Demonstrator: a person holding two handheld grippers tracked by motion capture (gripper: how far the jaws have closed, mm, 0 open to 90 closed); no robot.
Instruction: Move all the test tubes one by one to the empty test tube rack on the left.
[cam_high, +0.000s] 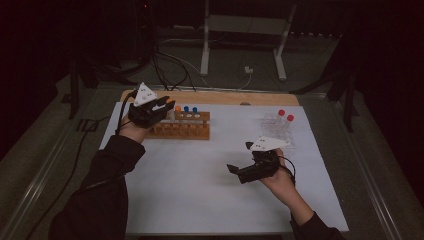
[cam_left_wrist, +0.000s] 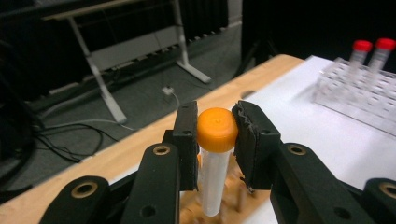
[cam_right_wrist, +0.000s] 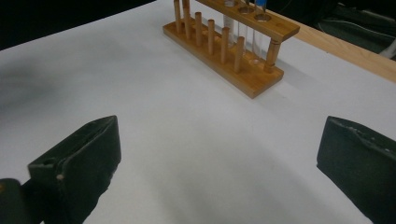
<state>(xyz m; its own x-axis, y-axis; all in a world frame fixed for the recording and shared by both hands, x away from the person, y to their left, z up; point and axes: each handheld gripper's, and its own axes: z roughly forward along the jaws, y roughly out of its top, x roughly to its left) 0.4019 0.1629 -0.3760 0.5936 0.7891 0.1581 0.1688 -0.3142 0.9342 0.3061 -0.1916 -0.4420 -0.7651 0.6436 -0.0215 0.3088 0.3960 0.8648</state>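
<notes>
The orange-capped tube (cam_left_wrist: 215, 154) is gripped at cap height by the left gripper (cam_left_wrist: 216, 140), whose jaws are closed against the cap from both sides; the tube body hangs below them, directly above the wooden rack (cam_high: 182, 129) at its left end, and whether its foot sits in a rack hole cannot be told. Two blue-capped tubes (cam_high: 190, 111) are seated in the rack just to the right of the held tube. The right gripper (cam_high: 248, 167) is held low over the white sheet (cam_high: 200, 180), well in front of the rack and to its right, with its jaws wide apart and nothing between them. A clear rack (cam_high: 278, 131) carrying two red-capped tubes (cam_high: 285, 116) stands to the right of the wooden rack, apart from it. The step in hand is judged to be a vertical transfer of the tube at the wooden rack — in or out. For a clean result the tube should be kept upright and moved straight along the hole axis, so that the glass is not levered against the upper board. Grip pressure should be kept on the cap — not the wall — and sideways travel should be avoided until the foot is clear of the rack top. The neighbouring blue caps should be given clearance.
</notes>
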